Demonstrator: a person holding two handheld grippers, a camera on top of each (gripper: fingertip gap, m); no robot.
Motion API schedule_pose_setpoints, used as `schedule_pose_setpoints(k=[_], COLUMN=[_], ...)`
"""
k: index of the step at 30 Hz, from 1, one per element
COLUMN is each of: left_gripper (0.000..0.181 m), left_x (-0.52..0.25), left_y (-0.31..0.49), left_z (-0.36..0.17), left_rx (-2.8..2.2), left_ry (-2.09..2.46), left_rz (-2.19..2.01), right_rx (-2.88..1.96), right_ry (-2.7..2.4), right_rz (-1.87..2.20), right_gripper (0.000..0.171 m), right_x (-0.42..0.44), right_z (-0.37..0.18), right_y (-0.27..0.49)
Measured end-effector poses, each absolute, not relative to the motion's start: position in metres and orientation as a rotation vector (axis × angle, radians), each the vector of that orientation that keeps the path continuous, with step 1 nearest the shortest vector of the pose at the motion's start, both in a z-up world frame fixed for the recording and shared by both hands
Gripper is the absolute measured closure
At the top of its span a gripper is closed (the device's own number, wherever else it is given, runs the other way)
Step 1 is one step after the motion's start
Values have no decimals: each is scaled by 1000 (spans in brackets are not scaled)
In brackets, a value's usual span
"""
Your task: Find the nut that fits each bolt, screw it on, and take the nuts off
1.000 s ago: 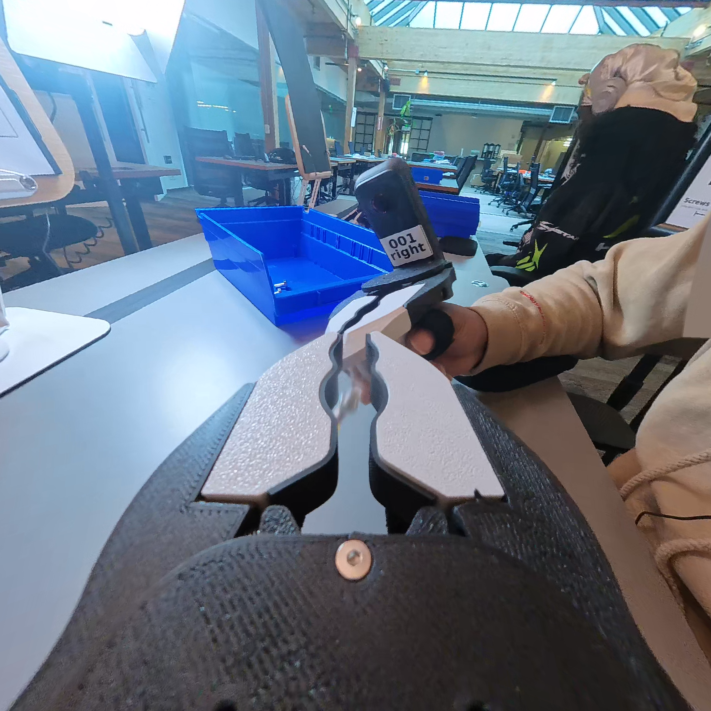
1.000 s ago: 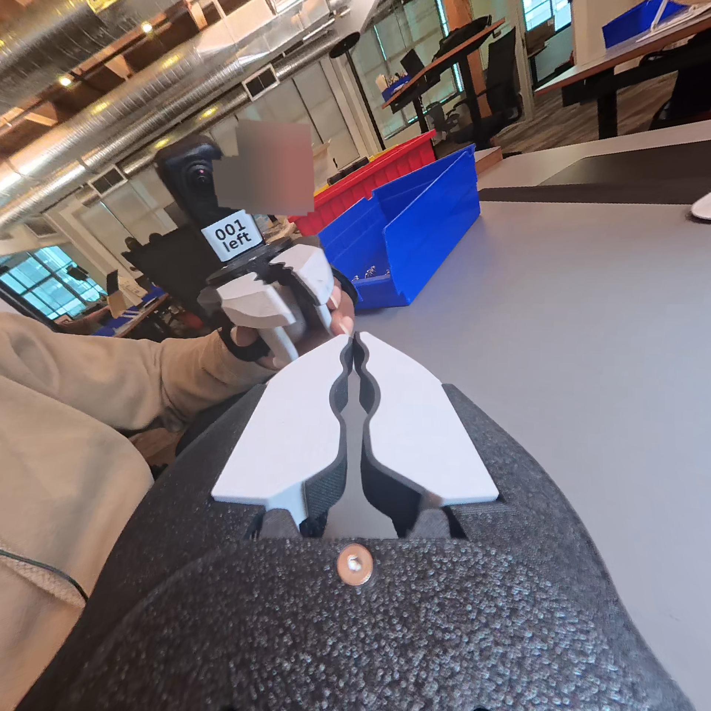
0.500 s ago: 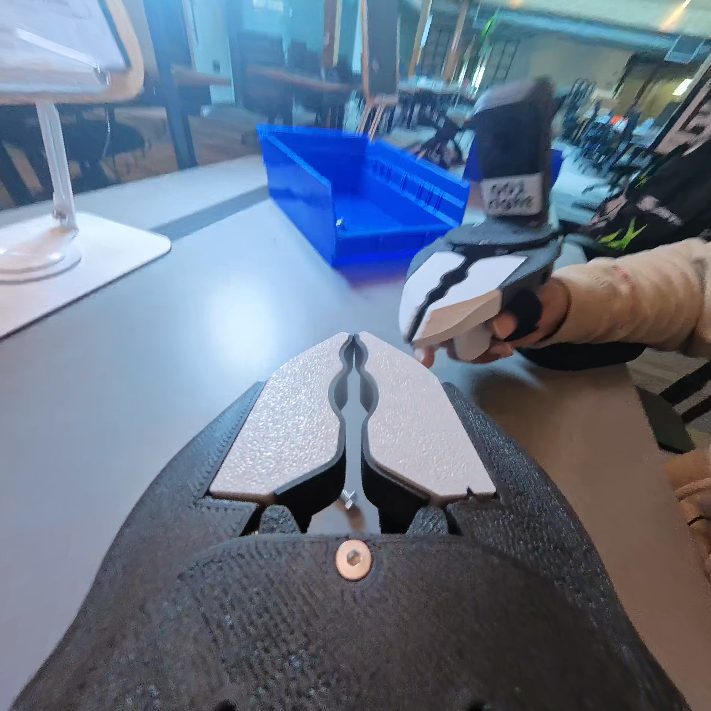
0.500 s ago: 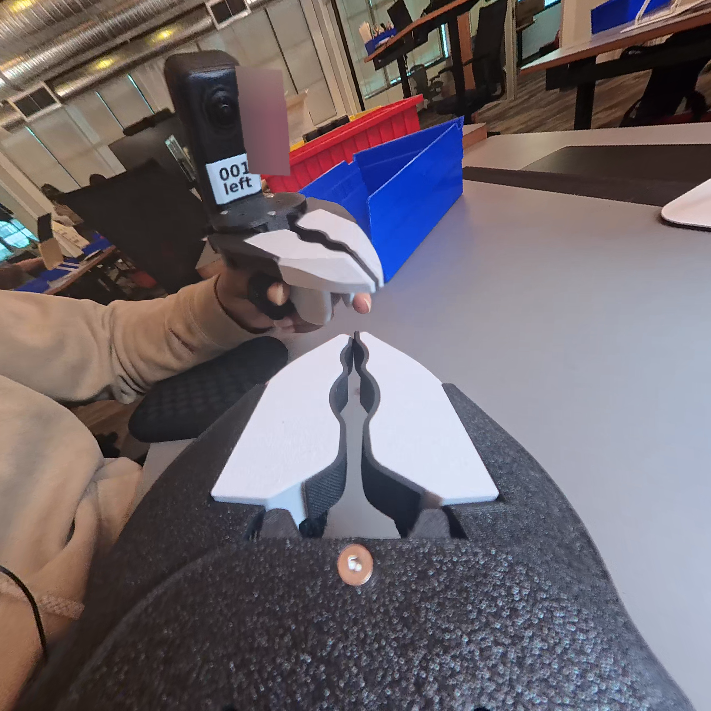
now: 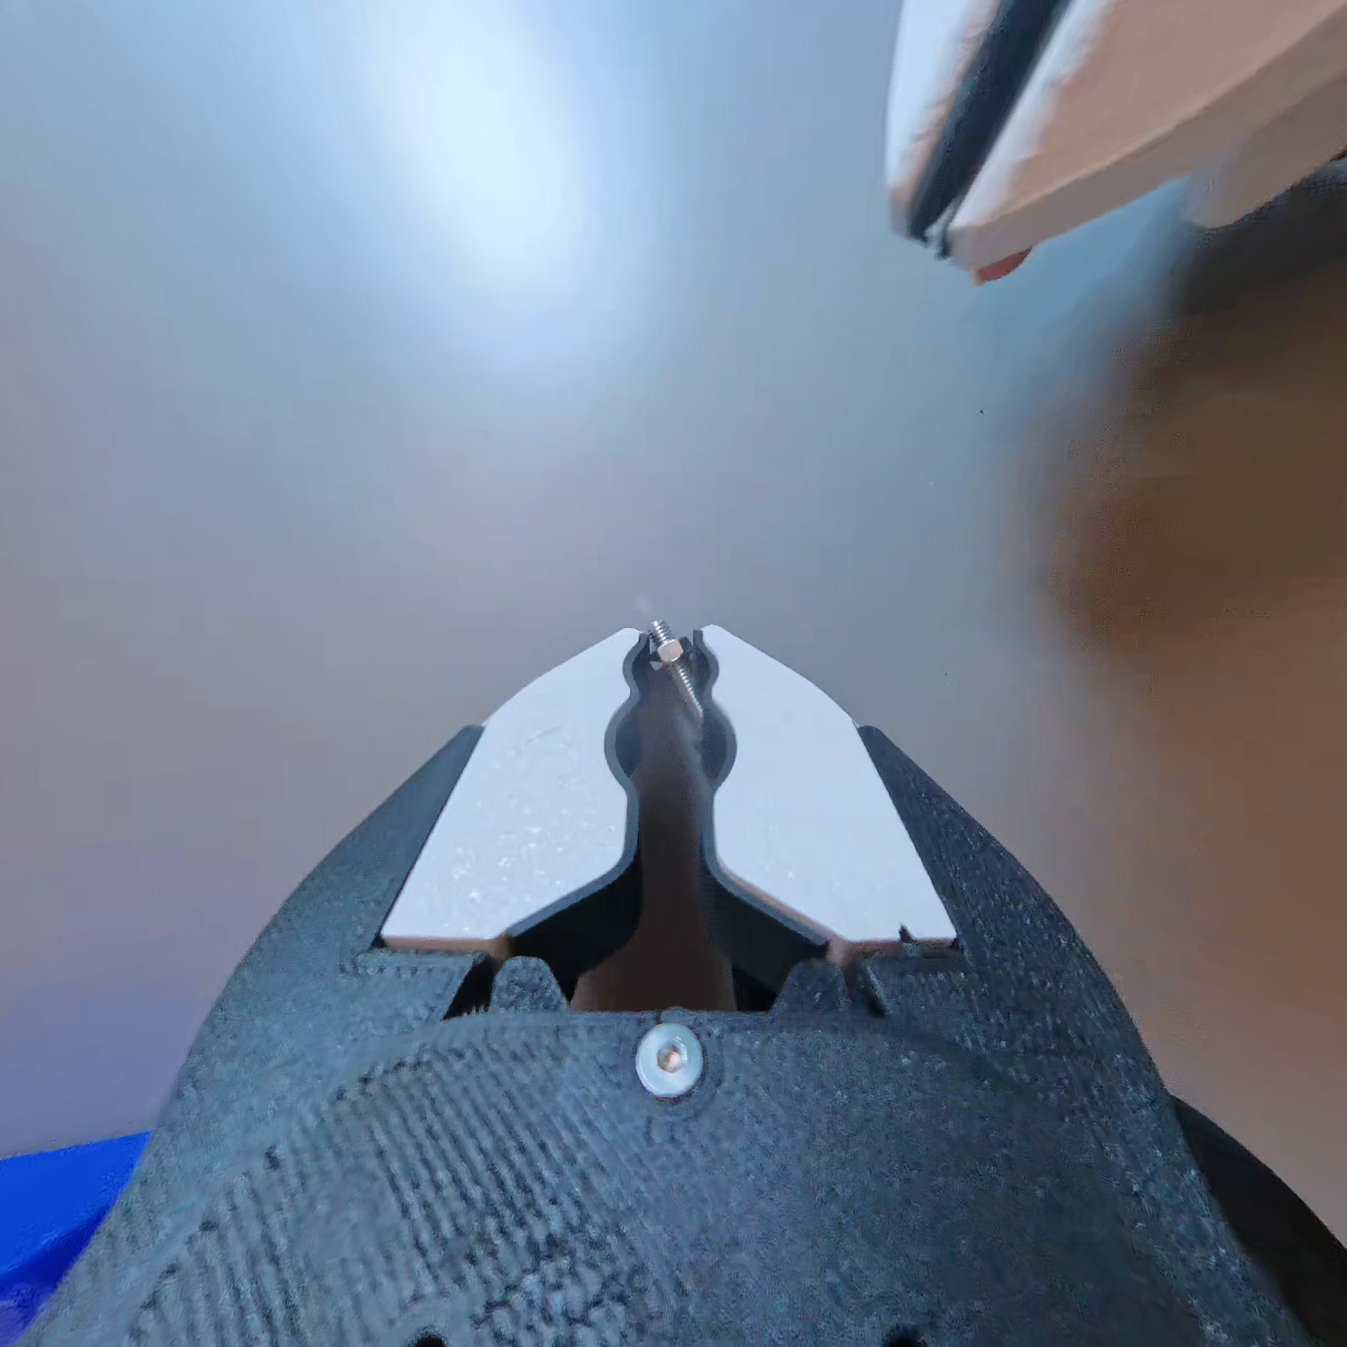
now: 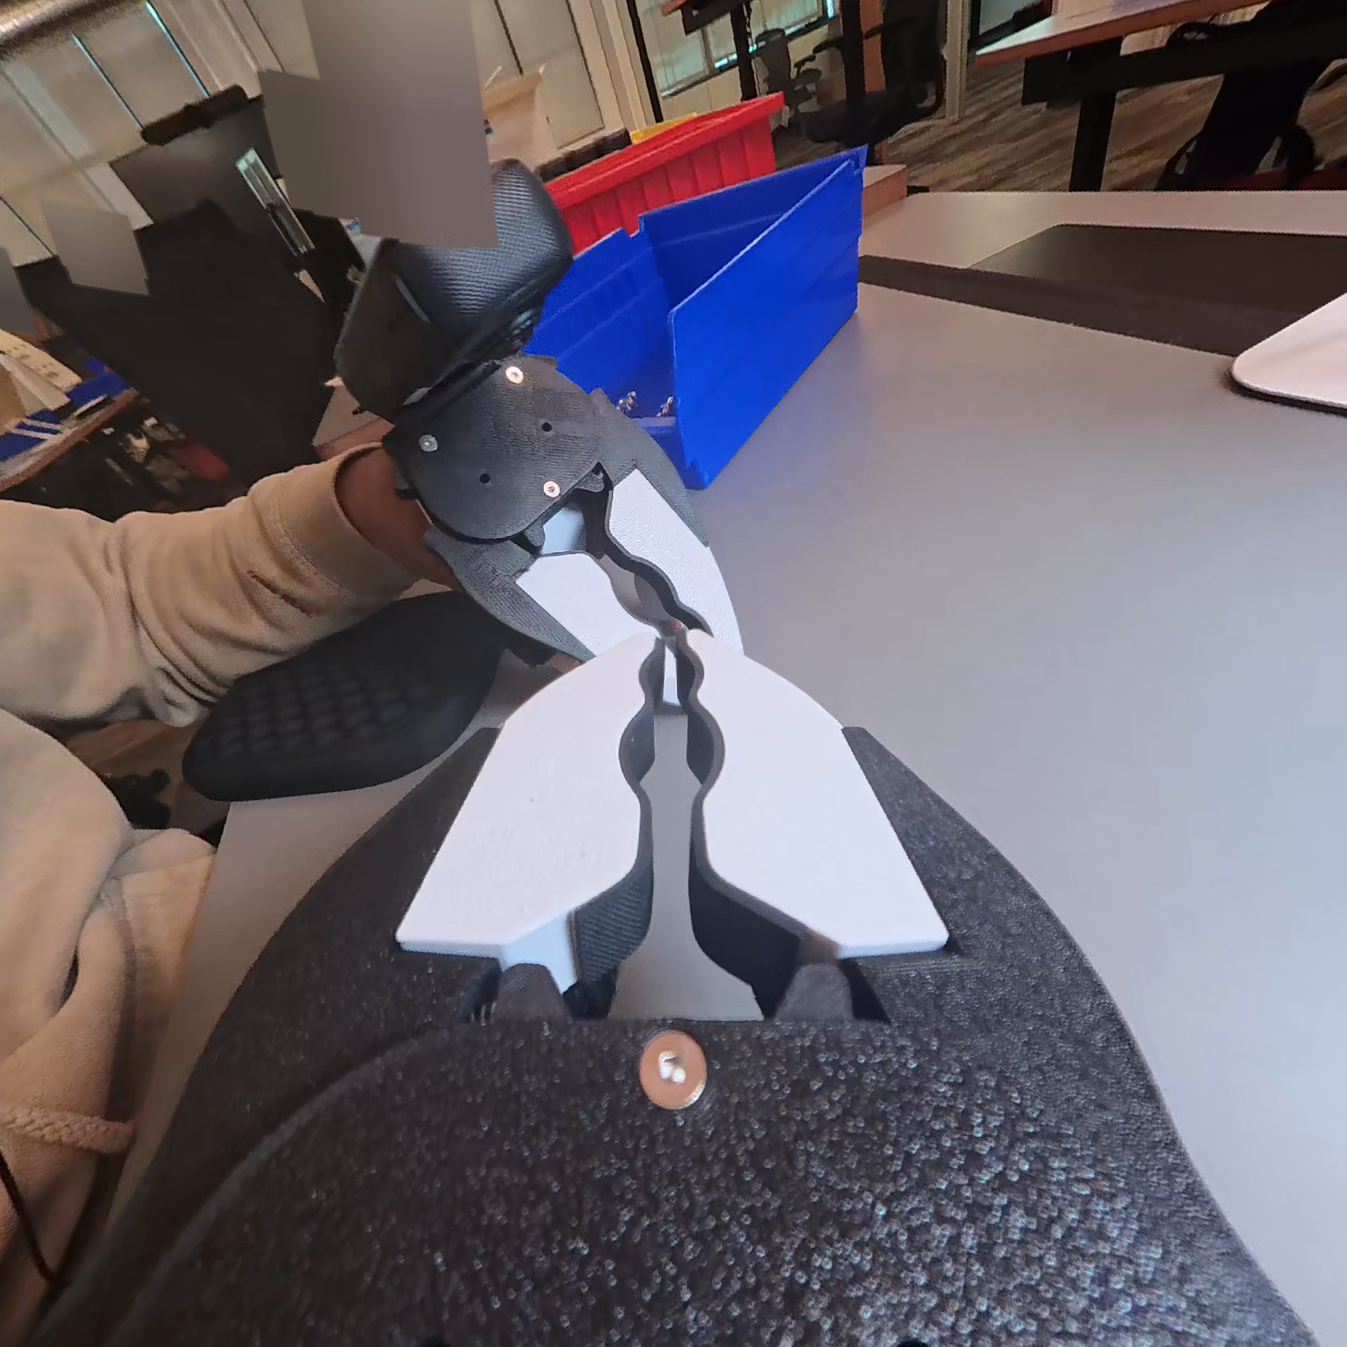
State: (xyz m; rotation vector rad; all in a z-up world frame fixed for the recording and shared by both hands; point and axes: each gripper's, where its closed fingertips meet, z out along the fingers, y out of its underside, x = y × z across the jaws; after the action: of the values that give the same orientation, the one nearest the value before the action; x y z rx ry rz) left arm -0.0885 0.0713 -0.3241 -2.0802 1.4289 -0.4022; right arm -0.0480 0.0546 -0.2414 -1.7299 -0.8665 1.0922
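Note:
In the left wrist view my left gripper [image 5: 669,634] points steeply down at the grey table [image 5: 364,437]. It is shut on a small silver bolt [image 5: 681,681] with a hex nut [image 5: 665,649] on its thread. The bolt lies slanted between the tips, with the nut at the left pad and the shaft against the right pad. My right gripper [image 6: 672,641] is shut with nothing seen in it. Its tips sit just in front of the left gripper's tips [image 6: 674,623]. It also shows blurred at the top right of the left wrist view [image 5: 940,219].
A blue bin [image 6: 758,313] with small hardware stands on the table behind the grippers; its corner also shows in the left wrist view [image 5: 58,1195]. A red bin [image 6: 678,175] sits beyond it. A white stand base [image 6: 1297,364] is at the far right. A black armrest [image 6: 342,714] is at the table's left edge. My right fingertips sit around 10 cm from my left ones.
A second ago the left gripper held the bolt in the air. Half a second ago its pads were together on air and the bolt lay on the table. Now it has tipped down and closed on the bolt again.

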Motion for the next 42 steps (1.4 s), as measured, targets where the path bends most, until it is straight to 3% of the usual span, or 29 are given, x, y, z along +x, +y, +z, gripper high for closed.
schedule_pose_setpoints(k=[3,9,13,18,23,28,38,42], left_gripper=[170,171,171,171,171,171,170,157], left_x=[-87,-59,-61,-49,-47,-48,-51,-58], left_y=[76,64,53,29,24,22,26,32], left_z=[-320,-211,-178,-161,-159,-157,-162,-161], left_rx=[-1987,-1595,-1394,-1215,-1153,-1120,-1165,-1193], left_ry=[1461,980,862,919,939,948,951,928], left_rz=[-339,-1217,-1396,-1348,-1277,-1248,-1243,-1292], right_rx=[-1738,-1676,-1557,-1496,-1412,-1372,-1422,-1424], right_ry=[-879,-858,-821,-790,-777,-768,-834,-880], right_rz=[1085,1199,1377,1505,1609,1655,1429,1267], right_gripper=[169,156,141,138,160,153,160,160], right_x=[-49,-54,-64,-75,-74,-72,-63,-54], right_z=[-244,-234,-212,-195,-184,-178,-186,-190], right_y=[54,47,34,23,14,11,24,32])
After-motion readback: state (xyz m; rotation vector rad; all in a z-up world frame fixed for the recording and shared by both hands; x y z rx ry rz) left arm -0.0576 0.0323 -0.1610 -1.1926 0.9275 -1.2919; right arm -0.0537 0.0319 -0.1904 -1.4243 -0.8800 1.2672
